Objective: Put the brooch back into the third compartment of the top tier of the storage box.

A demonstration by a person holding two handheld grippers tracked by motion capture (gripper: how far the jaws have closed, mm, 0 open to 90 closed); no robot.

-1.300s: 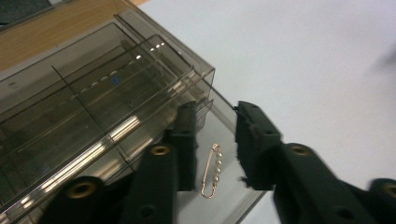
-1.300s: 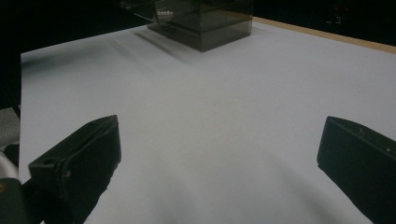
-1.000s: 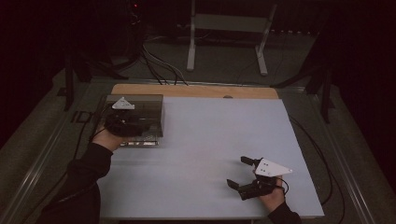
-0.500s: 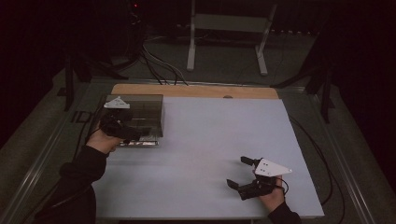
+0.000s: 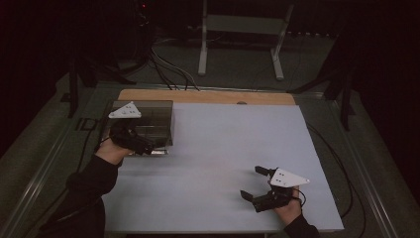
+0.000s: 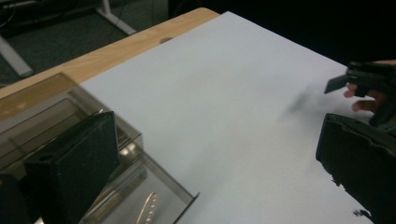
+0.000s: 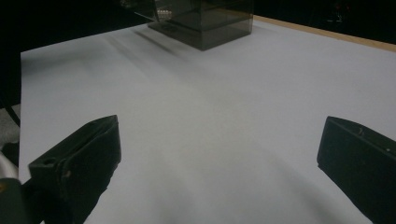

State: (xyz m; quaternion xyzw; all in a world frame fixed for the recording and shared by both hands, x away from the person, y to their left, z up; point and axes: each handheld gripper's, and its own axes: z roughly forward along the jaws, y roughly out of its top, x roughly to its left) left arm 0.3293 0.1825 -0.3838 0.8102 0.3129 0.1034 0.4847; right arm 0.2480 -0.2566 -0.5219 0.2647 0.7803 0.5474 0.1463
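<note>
A smoky see-through box (image 5: 148, 116) stands at the table's far left. A shallow drawer (image 6: 140, 200) sticks out of its front, with a small metallic piece inside. My left gripper (image 5: 148, 147) hovers at that front. Its jaws have just been opening and now stand wide (image 6: 215, 158) with nothing between them. My right gripper (image 5: 252, 182) rests near the front right of the white sheet (image 5: 228, 148), jaws wide apart (image 7: 215, 158) and empty. It appears far off in the left gripper view (image 6: 359, 81). The box (image 7: 205, 18) appears at the top of the right gripper view.
A wooden strip (image 5: 208, 96) runs along the table's far edge. Beyond it, a white stand (image 5: 203, 49) and cables lie on the dark floor. A cable (image 5: 341, 163) trails past the table's right edge.
My left gripper has eased a little to the left and upward from the box front, and its jaws have spread. The right gripper has stayed still.
</note>
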